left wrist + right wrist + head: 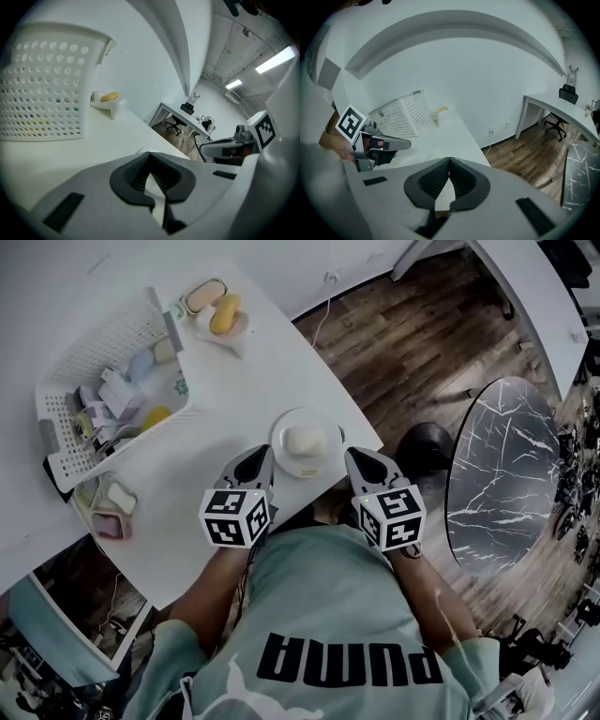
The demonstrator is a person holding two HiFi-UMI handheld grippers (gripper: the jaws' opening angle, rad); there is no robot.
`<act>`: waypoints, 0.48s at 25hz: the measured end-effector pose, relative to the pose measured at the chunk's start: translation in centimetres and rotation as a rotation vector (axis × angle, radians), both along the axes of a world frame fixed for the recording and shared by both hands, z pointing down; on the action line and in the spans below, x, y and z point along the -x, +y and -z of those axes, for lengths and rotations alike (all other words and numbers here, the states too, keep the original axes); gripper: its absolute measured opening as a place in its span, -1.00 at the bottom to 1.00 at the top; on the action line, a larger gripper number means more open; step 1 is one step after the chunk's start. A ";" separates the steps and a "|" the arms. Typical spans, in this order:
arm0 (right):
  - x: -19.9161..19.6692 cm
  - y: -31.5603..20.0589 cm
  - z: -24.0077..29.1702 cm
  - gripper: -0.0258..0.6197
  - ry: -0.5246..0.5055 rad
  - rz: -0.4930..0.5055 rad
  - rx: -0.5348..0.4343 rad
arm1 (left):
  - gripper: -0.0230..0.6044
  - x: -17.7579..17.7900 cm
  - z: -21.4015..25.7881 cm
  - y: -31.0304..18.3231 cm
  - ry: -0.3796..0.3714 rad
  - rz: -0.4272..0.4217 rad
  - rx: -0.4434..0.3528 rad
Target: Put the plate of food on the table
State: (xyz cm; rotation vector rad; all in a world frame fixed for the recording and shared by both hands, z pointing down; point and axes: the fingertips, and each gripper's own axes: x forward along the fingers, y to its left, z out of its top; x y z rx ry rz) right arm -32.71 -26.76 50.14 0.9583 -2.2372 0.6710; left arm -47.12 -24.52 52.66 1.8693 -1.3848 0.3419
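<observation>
The plate of food rests on the table between the left hand-held gripper and the right hand-held gripper, both closed and empty, so placing looks finished and backing away must not nudge it.

Basket cut off left (contents indistinct).

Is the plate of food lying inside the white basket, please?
No, the plate stands on the bare table near its edge, apart from the basket.
</observation>
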 end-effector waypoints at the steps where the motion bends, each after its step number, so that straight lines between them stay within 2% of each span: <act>1: 0.1 0.1 -0.5 -0.90 0.004 0.005 0.014 | -0.91 -0.1 -0.4 -0.1 0.010 -0.007 0.014; 7: 0.5 0.2 -2.6 -0.89 -0.006 0.015 0.086 | -0.91 -0.4 -2.0 -1.2 0.032 -0.031 0.057; 12: 0.0 -0.3 -4.2 -0.89 -0.021 -0.033 0.146 | -0.78 -0.4 -3.3 -1.6 0.027 -0.058 0.099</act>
